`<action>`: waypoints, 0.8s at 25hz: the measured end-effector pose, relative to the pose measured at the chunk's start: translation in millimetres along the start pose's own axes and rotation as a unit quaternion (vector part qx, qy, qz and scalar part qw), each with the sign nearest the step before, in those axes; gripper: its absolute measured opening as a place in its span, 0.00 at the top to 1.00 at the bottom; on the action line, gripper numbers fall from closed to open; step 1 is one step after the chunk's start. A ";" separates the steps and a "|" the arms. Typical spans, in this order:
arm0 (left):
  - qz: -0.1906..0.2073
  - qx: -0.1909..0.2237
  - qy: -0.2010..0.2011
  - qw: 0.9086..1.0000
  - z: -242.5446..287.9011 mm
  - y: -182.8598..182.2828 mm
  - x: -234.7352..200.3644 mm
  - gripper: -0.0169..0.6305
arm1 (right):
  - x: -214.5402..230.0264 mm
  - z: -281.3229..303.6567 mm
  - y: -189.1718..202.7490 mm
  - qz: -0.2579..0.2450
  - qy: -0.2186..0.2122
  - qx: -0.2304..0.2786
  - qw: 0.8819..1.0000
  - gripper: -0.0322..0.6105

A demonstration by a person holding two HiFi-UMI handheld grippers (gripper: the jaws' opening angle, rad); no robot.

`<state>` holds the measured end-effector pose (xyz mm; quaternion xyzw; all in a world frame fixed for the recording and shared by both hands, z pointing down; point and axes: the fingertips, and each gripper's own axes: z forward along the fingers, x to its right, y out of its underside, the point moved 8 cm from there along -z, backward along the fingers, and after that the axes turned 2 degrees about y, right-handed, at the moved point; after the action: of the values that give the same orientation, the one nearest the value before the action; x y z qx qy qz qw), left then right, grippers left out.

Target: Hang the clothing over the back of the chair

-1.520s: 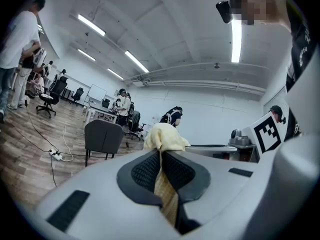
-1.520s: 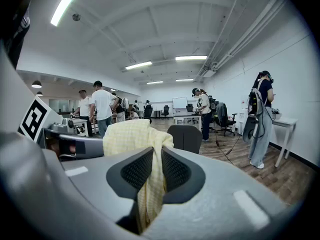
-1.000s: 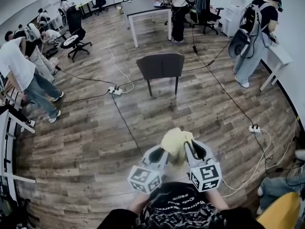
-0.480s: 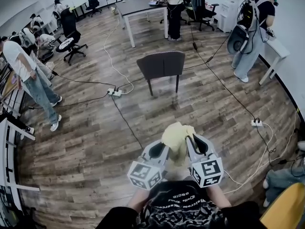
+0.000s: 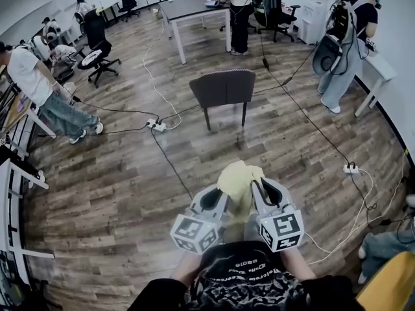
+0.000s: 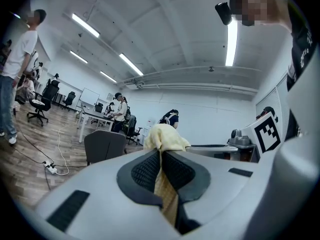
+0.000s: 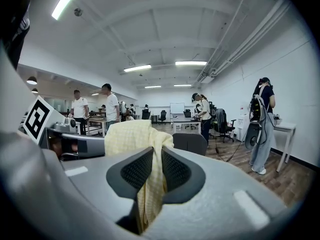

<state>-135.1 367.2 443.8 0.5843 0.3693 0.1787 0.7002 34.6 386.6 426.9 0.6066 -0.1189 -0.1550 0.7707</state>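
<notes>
Low at centre of the head view, item in transit: left gripper (image 5: 227, 192), ribbed pads pressed together on a fold of the yellow garment (image 5: 237, 177); right gripper (image 5: 255, 190), pads likewise pinching a second fold just beside. Garment bunched, held up between both, well apart from the chair (image 5: 222, 87) ahead.

Step judged: carry; hanging not yet begun. Next move calls for nearing the backrest, drawing the two grips apart to open the bundle, raising it above the top edge, lowering it across.

Materials, left to right:
- gripper shells: smooth grey plastic; pads dark, cross-hatched
- garment: soft, pale yellow, fine checked weave, limp, crumpled
- chair: dark, padded, gently curved back, thin straight legs
- floor (image 5: 117, 173): wood-look planks, crossed by a black cable (image 5: 172, 164)
</notes>
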 end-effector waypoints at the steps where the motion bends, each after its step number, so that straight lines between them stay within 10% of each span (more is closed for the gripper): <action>1: 0.000 -0.001 -0.003 1.000 2.8 -0.3 -2.5 0.94 | 2.4 3.9 -0.5 -0.001 -0.003 0.001 1.000 0.86; 20: -0.011 -0.011 -0.057 0.998 112.7 -13.9 -47.7 0.94 | 97.2 102.5 -16.2 0.002 -0.055 -0.005 0.998 0.86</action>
<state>-87.5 253.8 450.4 0.5817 0.3331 0.1420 0.7284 84.8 253.7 434.9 0.5933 -0.1611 -0.1870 0.7662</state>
